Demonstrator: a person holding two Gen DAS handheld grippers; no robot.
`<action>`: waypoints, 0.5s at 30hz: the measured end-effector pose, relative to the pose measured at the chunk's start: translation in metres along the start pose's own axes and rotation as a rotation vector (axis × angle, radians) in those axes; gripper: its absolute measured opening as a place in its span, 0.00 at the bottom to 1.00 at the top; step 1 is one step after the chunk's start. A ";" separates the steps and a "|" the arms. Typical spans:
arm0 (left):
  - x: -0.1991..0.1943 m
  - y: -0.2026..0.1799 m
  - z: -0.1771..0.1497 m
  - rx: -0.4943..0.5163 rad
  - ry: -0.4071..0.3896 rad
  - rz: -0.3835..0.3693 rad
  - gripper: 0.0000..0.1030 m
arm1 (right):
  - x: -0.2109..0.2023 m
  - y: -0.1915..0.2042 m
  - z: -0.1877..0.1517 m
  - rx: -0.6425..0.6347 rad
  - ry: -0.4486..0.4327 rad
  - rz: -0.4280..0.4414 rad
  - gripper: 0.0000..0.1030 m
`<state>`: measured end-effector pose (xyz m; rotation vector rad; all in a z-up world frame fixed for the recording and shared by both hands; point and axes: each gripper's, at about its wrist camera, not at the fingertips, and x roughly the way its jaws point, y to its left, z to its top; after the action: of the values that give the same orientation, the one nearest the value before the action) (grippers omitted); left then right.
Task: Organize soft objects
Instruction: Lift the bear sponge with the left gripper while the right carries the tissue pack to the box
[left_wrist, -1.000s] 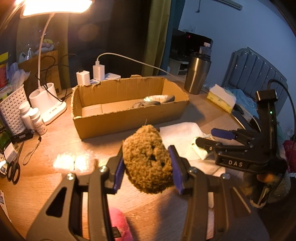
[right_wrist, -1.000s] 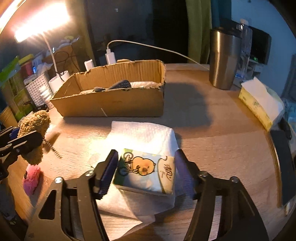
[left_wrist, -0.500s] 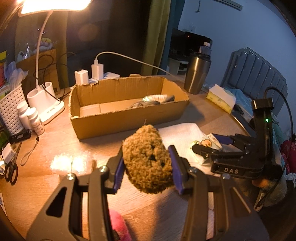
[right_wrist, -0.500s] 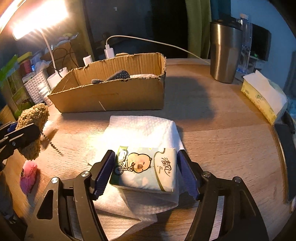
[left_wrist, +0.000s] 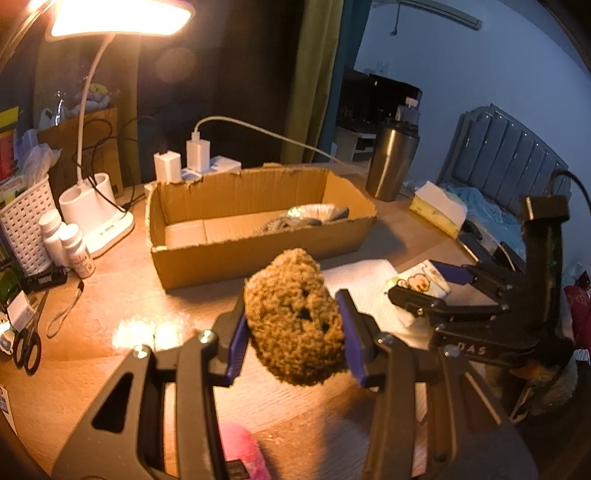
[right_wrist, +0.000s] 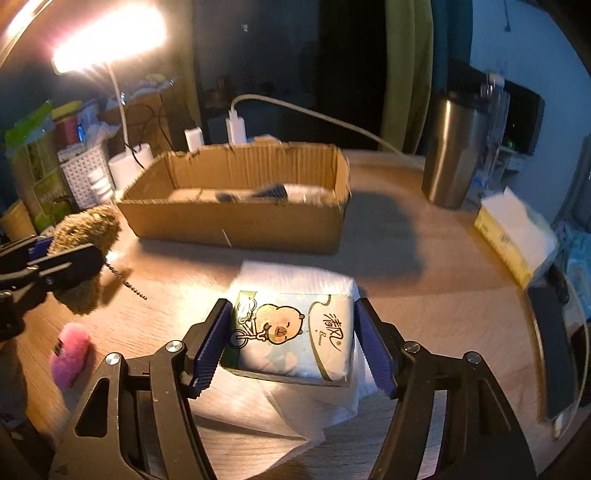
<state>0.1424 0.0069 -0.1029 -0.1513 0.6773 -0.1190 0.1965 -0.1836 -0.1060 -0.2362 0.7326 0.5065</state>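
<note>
My left gripper (left_wrist: 295, 334) is shut on a brown fuzzy plush (left_wrist: 293, 319) and holds it above the table, in front of the cardboard box (left_wrist: 258, 254). The plush also shows at the left of the right wrist view (right_wrist: 86, 230). My right gripper (right_wrist: 291, 341) is shut on a small tissue pack (right_wrist: 291, 334) with a cartoon bear, lifted just over a white paper towel (right_wrist: 295, 277). The pack and right gripper (left_wrist: 421, 286) show in the left wrist view. The box (right_wrist: 236, 225) holds a grey cloth item (left_wrist: 284, 223) and a white ruffled thing (left_wrist: 314, 212).
A pink fluffy toy (right_wrist: 70, 354) lies on the table at the left, also under my left gripper (left_wrist: 240, 450). A steel tumbler (right_wrist: 454, 155), a yellow tissue box (right_wrist: 513, 236), a desk lamp (left_wrist: 96, 218), bottles (left_wrist: 77, 251), scissors (left_wrist: 27, 343) and chargers (left_wrist: 195, 155) ring the table.
My right gripper closed on the tissue pack and lifted it slightly. Both grippers moved closer to the box. The left keeps its hold on the brown plush.
</note>
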 end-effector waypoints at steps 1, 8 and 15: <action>-0.003 0.000 0.002 0.003 -0.010 0.002 0.44 | -0.003 0.002 0.003 -0.004 -0.009 0.002 0.68; -0.016 0.007 0.010 0.008 -0.057 0.015 0.44 | -0.022 0.015 0.021 -0.025 -0.061 0.019 0.68; -0.027 0.018 0.022 0.011 -0.109 0.036 0.44 | -0.035 0.026 0.038 -0.044 -0.111 0.041 0.68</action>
<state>0.1364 0.0310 -0.0728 -0.1339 0.5705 -0.0796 0.1829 -0.1592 -0.0550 -0.2328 0.6196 0.5712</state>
